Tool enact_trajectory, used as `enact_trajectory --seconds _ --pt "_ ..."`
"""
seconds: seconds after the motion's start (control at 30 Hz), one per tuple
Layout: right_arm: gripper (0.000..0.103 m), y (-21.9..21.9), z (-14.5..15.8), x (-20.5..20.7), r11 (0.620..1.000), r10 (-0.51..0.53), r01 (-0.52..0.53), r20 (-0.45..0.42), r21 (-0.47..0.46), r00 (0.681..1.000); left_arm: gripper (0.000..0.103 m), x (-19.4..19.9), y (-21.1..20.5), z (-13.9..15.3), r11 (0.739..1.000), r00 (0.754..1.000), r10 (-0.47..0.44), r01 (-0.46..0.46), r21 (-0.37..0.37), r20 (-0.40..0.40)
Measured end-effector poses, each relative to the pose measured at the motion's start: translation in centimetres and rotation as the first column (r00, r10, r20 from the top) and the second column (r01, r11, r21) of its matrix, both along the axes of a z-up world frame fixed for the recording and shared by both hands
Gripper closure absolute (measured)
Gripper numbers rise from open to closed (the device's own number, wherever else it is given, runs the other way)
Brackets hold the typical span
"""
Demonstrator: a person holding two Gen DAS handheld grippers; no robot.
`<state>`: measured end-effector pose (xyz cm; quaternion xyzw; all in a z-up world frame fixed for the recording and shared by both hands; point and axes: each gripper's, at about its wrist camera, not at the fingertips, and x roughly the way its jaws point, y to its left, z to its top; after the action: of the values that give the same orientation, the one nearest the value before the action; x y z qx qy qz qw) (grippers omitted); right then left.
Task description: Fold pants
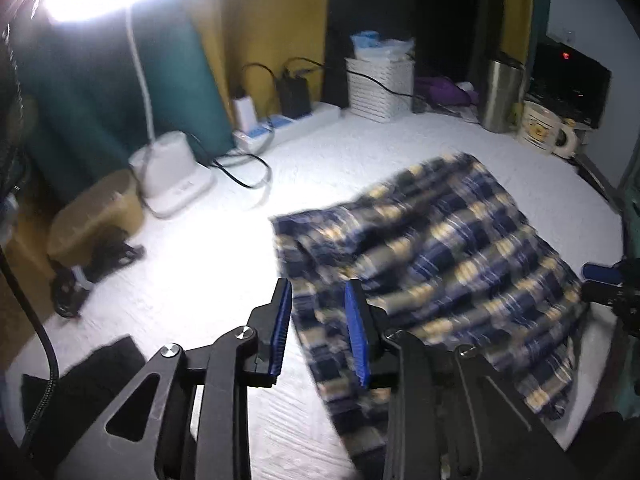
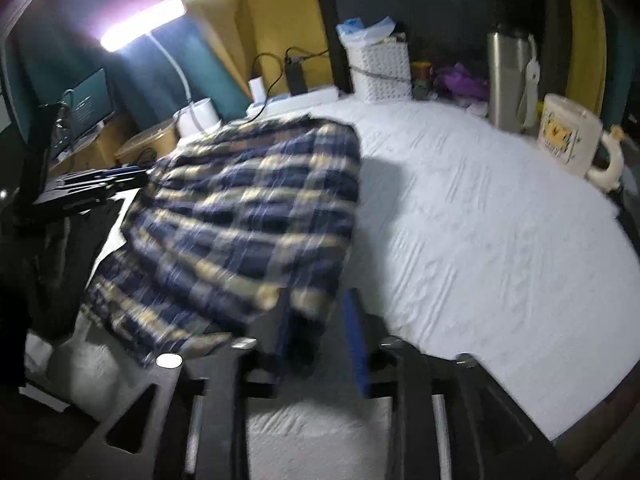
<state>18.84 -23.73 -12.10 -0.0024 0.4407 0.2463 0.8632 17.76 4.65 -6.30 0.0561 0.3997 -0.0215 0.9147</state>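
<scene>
White textured table cover [image 1: 360, 152] fills both views, lamp-lit at the left. The plaid pants [image 1: 440, 248] lie on it as a folded bundle, blue, navy and cream check, layers stacked and edges uneven; both views are motion-blurred, so seams and waistband cannot be made out.

Clutter along the far edge, well apart from the cloth: white woven basket [image 1: 380, 88], steel flask [image 1: 502, 96], cream mug [image 1: 548, 132], lamp base [image 1: 172, 168], power strip [image 1: 288, 124].

Left gripper [image 1: 318, 332] sits at the near-left edge of the pants, jaws parted, blue pads [image 1: 280, 328] clear of the fabric, nothing gripped. Right gripper [image 2: 316, 340] is at the near-right corner, jaws apart; a corner of cloth hangs between them but the pads do not look pressed on it, so released.

Handling, judged: light, soft, limp woven fabric, will sag and slide on itself, layers may slip apart when lifted. Not fragile. Best hold looks like pinching all layers together at the two near corners, one gripper each, so the stack moves as one. Gripping only the top layer risks unfolding it.
</scene>
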Motion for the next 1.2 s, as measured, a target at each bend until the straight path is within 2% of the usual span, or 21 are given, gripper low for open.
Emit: enact_trajectory --seconds 0.03,0.17,0.37,0.6,0.63,0.67,0.73,0.87,1.0,1.1,1.2 --pt "0.026 -0.3 0.1 0.4 1.0 -0.011 0.011 0.006 0.013 1.0 0.073 0.2 0.2 0.2 1.0 1.0 0.011 -0.011 0.008 0.008" --pt "0.025 -0.7 0.1 2.4 0.999 -0.034 0.034 0.013 0.0 0.999 0.068 1.2 0.9 0.5 1.0 1.0 0.022 -0.022 -0.005 0.011" --pt "0.025 -0.8 -0.1 5.7 0.998 -0.056 0.056 0.019 -0.003 0.998 0.064 3.0 0.1 0.3 1.0 1.0 -0.021 0.021 -0.018 -0.001" --pt "0.025 -0.8 -0.5 8.6 0.997 -0.073 0.073 0.011 -0.005 0.997 0.064 4.6 -0.6 0.1 0.998 0.999 -0.044 0.044 -0.042 0.011" --pt "0.025 -0.7 -0.6 9.0 0.997 -0.072 0.072 0.008 -0.007 0.997 0.062 4.8 -0.7 0.1 0.998 0.999 -0.048 0.049 -0.049 0.017" --pt "0.025 -0.6 -0.7 9.3 0.997 -0.071 0.071 0.006 -0.008 0.997 0.054 4.8 -0.7 0.1 0.997 0.998 -0.052 0.053 -0.056 0.024" --pt "0.025 -0.4 -1.0 10.1 0.998 -0.067 0.067 -0.002 -0.009 0.998 0.045 4.9 -0.8 0.1 0.995 0.997 -0.06 0.064 -0.082 0.045" --pt "0.025 0.3 -1.5 11.5 0.999 -0.046 0.046 -0.016 -0.017 0.999 0.045 5.1 -1.3 -0.4 0.991 0.995 -0.09 0.093 -0.091 0.038" --pt "0.025 1.1 -1.6 12.7 1.0 -0.023 0.022 -0.01 -0.016 1.0 0.045 5.9 -1.4 -2.1 0.994 0.995 -0.094 0.093 -0.064 -0.015" --pt "0.025 1.6 -1.8 14.0 1.0 0.001 -0.001 -0.009 0.019 1.0 0.045 6.1 -1.1 -2.7 0.991 0.994 -0.102 0.1 -0.09 -0.023" --pt "0.026 2.3 -2.2 15.2 0.999 0.019 -0.018 -0.024 0.039 1.0 0.054 6.4 -1.0 -3.0 0.989 0.993 -0.113 0.109 -0.1 -0.032"
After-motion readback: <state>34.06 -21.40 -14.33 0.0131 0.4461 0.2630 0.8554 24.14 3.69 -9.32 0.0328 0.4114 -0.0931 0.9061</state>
